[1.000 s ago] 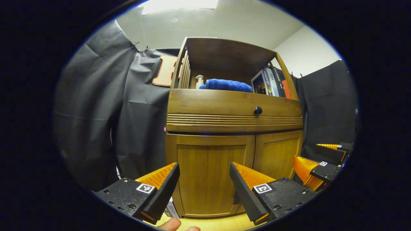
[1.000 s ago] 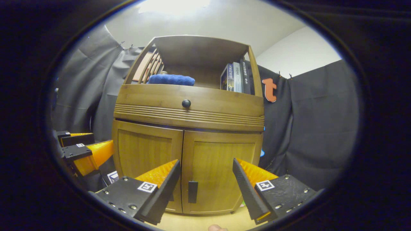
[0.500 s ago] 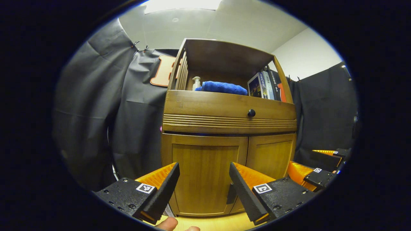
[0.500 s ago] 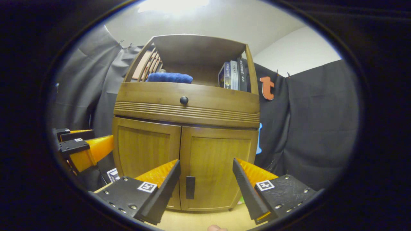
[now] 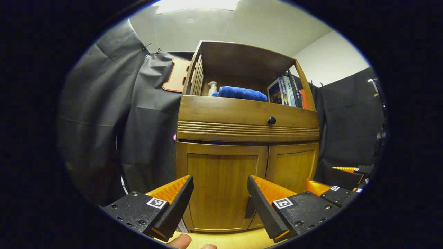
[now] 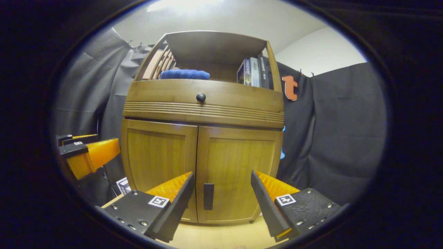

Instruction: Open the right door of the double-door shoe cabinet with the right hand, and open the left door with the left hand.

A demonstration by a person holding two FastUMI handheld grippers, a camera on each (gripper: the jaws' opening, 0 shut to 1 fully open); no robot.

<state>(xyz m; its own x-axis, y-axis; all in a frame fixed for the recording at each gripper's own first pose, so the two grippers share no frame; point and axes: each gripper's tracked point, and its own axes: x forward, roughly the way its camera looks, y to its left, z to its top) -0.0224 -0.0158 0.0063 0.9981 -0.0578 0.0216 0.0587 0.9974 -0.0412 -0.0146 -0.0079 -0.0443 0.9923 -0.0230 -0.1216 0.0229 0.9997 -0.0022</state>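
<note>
We see the shoe cabinet (image 6: 204, 145) standing on the pale floor against the black cloth, both doors closed. Our right gripper (image 6: 221, 197) hangs spread wide and empty before the right door (image 6: 238, 173), its dark handle (image 6: 208, 196) showing between the fingers. Our left gripper (image 5: 219, 200), equally wide and empty, faces the left door (image 5: 221, 186), apart from it.

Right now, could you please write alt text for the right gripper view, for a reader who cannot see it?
The open right gripper faces a wooden shoe cabinet, both doors closed, in line with the right door's dark handle. A blue towel and books sit on the top shelf.
</note>
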